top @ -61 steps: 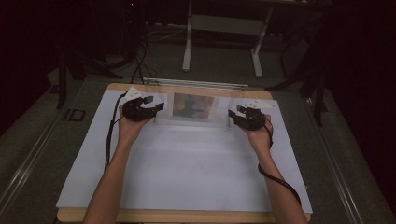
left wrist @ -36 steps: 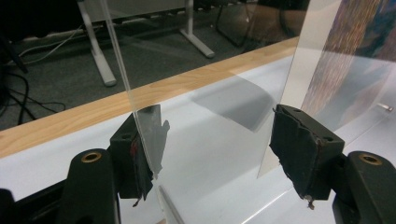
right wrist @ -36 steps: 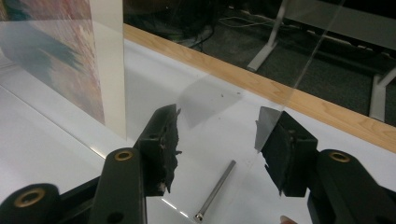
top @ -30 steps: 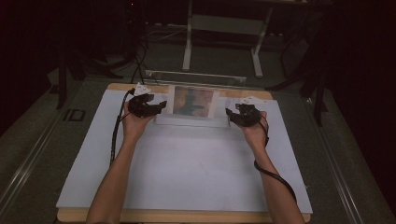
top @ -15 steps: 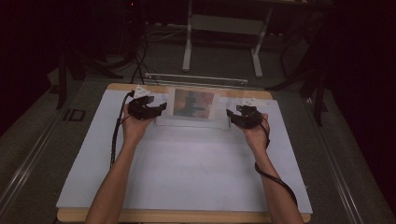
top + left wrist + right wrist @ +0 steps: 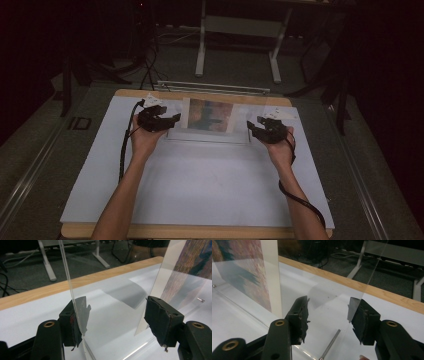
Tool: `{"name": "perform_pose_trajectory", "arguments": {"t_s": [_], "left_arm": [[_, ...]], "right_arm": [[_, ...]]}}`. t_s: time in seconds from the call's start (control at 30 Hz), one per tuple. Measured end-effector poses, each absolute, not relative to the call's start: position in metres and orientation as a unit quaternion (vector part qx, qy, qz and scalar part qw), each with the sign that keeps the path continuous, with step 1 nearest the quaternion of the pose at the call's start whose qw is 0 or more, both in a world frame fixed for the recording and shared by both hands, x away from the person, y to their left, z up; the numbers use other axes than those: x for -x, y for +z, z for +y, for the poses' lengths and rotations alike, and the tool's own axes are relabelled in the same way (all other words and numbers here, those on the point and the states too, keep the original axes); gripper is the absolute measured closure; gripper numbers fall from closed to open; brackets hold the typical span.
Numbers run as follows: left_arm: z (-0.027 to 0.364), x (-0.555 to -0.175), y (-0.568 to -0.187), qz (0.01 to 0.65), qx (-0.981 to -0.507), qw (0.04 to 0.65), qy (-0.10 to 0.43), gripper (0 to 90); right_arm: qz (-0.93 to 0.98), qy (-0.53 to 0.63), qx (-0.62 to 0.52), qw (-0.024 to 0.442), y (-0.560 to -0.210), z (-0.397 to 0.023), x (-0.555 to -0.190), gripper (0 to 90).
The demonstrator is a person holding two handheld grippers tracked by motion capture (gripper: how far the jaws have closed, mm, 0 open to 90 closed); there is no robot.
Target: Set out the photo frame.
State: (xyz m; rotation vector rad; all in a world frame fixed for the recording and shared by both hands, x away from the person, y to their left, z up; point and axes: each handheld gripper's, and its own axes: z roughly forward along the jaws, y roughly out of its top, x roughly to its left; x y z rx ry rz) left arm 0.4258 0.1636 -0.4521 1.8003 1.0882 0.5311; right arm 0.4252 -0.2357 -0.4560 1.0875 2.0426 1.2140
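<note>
No readable text, label or number anywhere – picture print (image 6: 210, 115) in clear frame shows colours only

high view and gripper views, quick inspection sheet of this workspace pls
surface: white sheet on wooden table
job's things: clear acrylic picture frame upright near the far edge, picture inside
clutter: thin metal rod lying on the sheet
grippers: left gripper and right gripper straddle the frame's ends; grip unclear
cables: black cables trail along both forearms
surroundings: dark floor, white stand legs
</note>
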Motion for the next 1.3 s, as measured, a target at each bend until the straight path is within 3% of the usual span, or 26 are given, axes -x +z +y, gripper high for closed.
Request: {"name": "perform_pose_trajectory", "arguments": {"t_s": [1.3], "left_arm": [[0.162,-0.366,-0.456,0.475,-0.72,0.471,0.184,35.0]], "right_arm": [[0.755,0.458,-0.396,0.252,-0.451,-0.242,-0.372,51.7]]}}
